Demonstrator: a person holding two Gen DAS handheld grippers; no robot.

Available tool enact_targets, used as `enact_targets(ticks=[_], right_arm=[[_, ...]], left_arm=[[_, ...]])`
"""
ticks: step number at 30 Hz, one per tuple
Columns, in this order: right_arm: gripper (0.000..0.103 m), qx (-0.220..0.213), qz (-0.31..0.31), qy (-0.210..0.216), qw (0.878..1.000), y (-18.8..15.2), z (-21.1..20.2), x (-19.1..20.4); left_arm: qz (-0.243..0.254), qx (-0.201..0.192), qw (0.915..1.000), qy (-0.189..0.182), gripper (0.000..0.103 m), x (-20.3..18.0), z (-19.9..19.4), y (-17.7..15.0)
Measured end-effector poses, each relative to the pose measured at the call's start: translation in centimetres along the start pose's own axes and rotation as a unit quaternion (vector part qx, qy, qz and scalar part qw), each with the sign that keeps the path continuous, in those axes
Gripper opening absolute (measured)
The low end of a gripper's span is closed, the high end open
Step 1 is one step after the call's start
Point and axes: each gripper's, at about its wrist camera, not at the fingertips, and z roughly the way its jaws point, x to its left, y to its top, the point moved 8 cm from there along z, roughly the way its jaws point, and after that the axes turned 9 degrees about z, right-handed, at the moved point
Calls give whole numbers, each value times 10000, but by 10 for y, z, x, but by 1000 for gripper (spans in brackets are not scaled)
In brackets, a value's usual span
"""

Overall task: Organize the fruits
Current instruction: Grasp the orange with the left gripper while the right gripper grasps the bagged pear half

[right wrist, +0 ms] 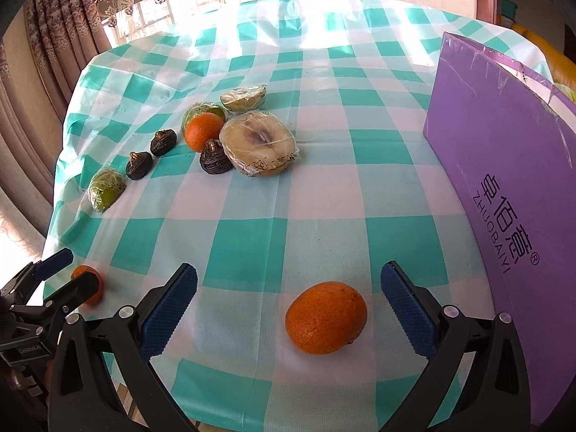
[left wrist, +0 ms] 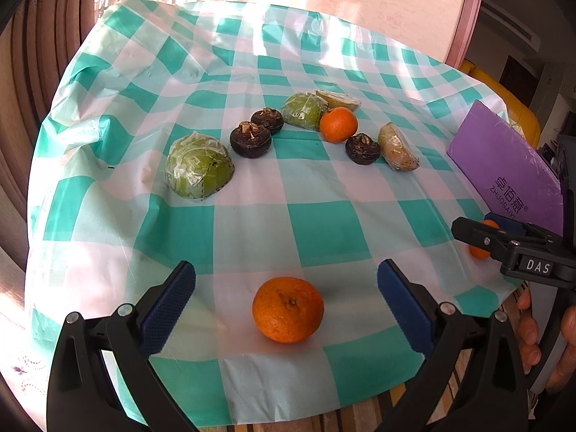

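Observation:
My left gripper (left wrist: 286,280) is open around an orange (left wrist: 287,309) that rests on the checked cloth near the front edge. My right gripper (right wrist: 288,282) is open around a second orange (right wrist: 325,317), also on the cloth. Neither touches its fruit. Each gripper shows in the other's view: the right one (left wrist: 504,241), the left one (right wrist: 68,270). Farther back lie a third orange (left wrist: 338,124), three dark water chestnuts (left wrist: 250,139), two wrapped green fruit halves (left wrist: 198,166) and wrapped pale fruit halves (right wrist: 258,145).
A purple box (right wrist: 511,180) stands on the table's right side, close to my right gripper. The table's front edge (left wrist: 288,421) runs just below both grippers. Curtains (right wrist: 54,36) hang behind at the left.

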Motion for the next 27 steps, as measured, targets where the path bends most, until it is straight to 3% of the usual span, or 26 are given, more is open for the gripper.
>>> enact_targets(ticks=[4, 6, 15, 20, 22, 27], right_arm=[[99, -51, 251, 174, 9995, 3, -6, -10], [99, -69, 327, 254, 9991, 4, -7, -12], [99, -110, 108, 240, 9996, 19, -8, -4], [99, 102, -67, 236, 9996, 33, 4, 7], [99, 235, -26, 365, 9991, 38, 10, 13], [98, 482, 264, 514, 9972, 53, 25, 21]], left_arm=[[110, 57, 9999, -67, 84, -7, 0, -6], [162, 47, 9998, -69, 80, -10, -1, -8], [239, 116, 9996, -37, 48, -13, 1, -15], [199, 137, 9997, -45, 46, -11, 2, -17], [200, 126, 9997, 55, 39, -10, 2, -18], [120, 74, 9999, 2, 37, -8, 1, -18]])
